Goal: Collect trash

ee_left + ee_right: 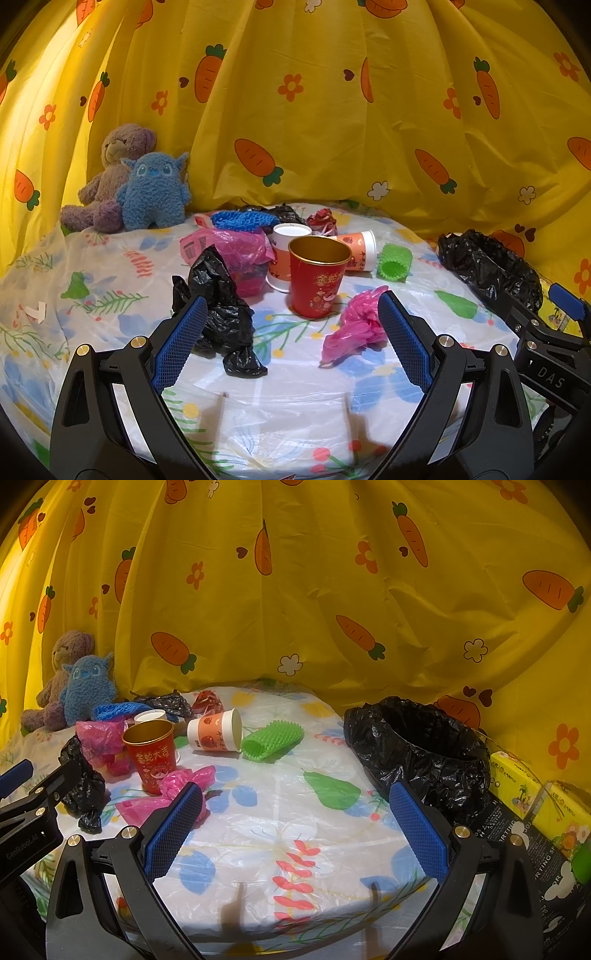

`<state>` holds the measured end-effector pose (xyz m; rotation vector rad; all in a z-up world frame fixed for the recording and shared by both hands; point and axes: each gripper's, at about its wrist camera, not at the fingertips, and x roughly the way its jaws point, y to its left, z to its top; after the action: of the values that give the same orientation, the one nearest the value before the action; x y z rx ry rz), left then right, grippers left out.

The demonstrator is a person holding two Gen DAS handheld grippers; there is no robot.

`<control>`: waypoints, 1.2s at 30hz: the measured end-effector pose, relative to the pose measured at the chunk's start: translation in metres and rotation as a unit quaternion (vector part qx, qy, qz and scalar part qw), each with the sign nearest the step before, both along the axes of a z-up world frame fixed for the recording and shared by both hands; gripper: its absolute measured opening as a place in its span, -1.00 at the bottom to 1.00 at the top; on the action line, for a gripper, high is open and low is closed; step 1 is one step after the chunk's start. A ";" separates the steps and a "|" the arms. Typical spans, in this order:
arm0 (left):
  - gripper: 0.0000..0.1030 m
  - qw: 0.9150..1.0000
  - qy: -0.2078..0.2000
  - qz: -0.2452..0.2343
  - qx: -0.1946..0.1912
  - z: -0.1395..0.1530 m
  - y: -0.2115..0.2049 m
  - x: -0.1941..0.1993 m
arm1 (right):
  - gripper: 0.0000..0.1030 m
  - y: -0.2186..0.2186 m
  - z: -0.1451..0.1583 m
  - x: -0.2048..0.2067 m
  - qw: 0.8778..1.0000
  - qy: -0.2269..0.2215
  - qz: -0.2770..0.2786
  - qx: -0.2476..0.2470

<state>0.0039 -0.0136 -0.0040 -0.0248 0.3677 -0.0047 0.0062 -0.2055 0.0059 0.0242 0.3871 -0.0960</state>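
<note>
Trash lies on a floral table [295, 406]: a red and gold cup [318, 276] upright, a crumpled black bag [221, 314], a pink bag [354, 328], a tipped paper cup [358, 251] and a green foam net [394, 262]. My left gripper [291, 339] is open and empty, just short of the red cup, between the black and pink bags. My right gripper [295, 823] is open and empty over bare table, left of a black-lined bin [424, 753]. The red cup [150, 757], pink bag [173, 794] and green net [271, 738] also show there.
Two plush toys [129, 184] sit at the back left against a yellow carrot-print curtain [332, 110]. More trash is piled behind the cups: a blue net [243, 219], a pink bag [229, 251], a red wrapper [323, 221]. Yellow tissue packs [535, 794] lie right of the bin.
</note>
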 end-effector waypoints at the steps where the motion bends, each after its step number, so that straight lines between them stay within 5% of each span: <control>1: 0.79 1.000 0.000 0.000 0.000 0.000 0.000 0.000 | 0.91 0.000 0.000 0.000 1.000 0.000 0.000 0.000; 19: 0.79 1.000 0.003 -0.011 -0.019 -0.004 0.012 0.005 | 0.91 0.000 -0.011 0.007 1.000 0.006 0.014 0.003; 36: 0.78 0.998 -0.007 0.050 -0.031 -0.006 0.056 0.025 | 0.70 0.063 -0.034 0.072 0.991 0.067 0.117 0.014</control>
<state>0.0284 0.0427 -0.0097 -0.1050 0.3529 0.0822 0.0777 -0.1428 -0.0282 0.0006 0.5225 0.1407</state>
